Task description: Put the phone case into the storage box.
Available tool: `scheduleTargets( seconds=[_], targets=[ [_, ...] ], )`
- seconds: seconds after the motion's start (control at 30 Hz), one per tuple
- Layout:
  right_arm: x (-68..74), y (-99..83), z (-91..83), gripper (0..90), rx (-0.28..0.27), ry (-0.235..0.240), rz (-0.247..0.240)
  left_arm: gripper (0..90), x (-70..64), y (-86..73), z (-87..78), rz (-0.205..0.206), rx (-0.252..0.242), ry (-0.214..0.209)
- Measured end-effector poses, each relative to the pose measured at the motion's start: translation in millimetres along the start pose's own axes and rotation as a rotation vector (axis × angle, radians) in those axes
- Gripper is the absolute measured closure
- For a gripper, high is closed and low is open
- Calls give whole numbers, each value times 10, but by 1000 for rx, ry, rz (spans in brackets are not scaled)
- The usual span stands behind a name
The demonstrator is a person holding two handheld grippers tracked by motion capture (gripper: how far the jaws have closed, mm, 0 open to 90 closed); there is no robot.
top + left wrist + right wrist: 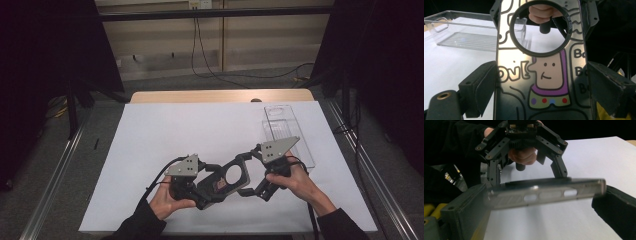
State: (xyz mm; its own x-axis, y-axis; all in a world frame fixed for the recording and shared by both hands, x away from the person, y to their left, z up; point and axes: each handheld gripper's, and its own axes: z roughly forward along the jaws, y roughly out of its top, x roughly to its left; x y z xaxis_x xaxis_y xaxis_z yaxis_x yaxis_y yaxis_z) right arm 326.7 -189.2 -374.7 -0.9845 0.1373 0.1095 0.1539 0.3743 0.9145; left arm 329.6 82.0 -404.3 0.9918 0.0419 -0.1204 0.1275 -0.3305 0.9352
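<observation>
Both grippers meet over the paper-covered table [150, 150] — left gripper [204, 196] clamps the phone case [226, 179] by its sides, ring end aimed at the clear tray [287, 131]; right gripper [248, 172] apparently grips its far end, contact unclear.

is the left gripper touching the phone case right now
Touching: the left gripper view shows the left gripper fingers pressed against both long edges of the phone case.

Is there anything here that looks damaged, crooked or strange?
Nothing looks damaged or spilled. The phone case is held above the white sheet between the left gripper and right gripper; the clear tray lies straight.
</observation>
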Motion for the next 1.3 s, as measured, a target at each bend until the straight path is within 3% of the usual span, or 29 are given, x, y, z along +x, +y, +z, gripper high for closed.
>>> scheduleTargets(
  seconds=[0.23, 0.73, 1.3],
  targets=[
    [0, 39, 9, 24, 21, 52, -50, 123, -7, -11, 23, -1, 18, -16],
    [-27, 13, 98, 101, 73, 87, -25, 123, 8, -44, 64, -6, 41, -51],
    [-57, 14, 90, 114, 86, 98, 25, 121, 19, -50, 66, -11, 31, -36]
  ],
)
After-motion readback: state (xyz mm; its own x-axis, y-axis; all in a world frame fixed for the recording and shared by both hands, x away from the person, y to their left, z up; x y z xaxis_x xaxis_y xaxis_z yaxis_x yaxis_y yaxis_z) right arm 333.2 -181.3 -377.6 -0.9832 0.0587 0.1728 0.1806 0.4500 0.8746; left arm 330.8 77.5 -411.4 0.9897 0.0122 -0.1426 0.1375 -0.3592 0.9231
